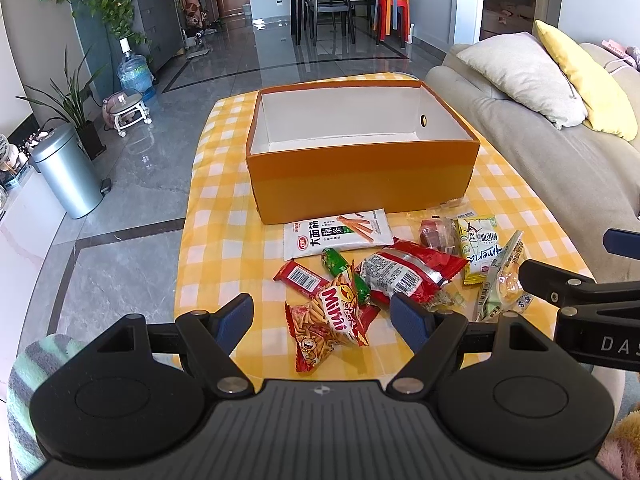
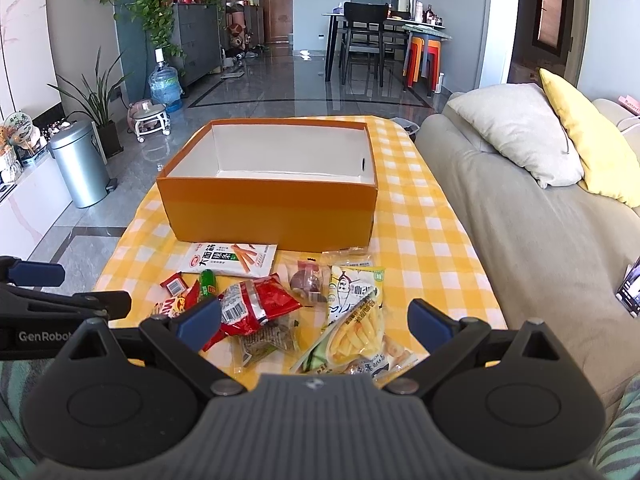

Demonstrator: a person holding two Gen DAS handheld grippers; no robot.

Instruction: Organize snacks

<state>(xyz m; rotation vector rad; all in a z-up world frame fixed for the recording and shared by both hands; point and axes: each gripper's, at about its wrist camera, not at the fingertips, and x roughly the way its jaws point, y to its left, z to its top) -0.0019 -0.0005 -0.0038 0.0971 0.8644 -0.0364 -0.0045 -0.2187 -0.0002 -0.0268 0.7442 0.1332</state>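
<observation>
Orange cardboard forms the box (image 1: 360,184) at the far middle of the counter (image 1: 216,248), and nothing is seen inside it, so the sorting is judged not yet begun. From left to right, the noodle packet (image 1: 320,328), white packet (image 1: 338,234), red bag (image 1: 412,270) and yellow packet (image 2: 356,320) lie loose near the box. The left claw (image 1: 322,320) and right claw (image 2: 314,326) are held apart, empty.

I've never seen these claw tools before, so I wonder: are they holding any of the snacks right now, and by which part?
Nothing is held. The left gripper and right gripper both stand open above the snack pile, with no packet between their fingers.
</observation>
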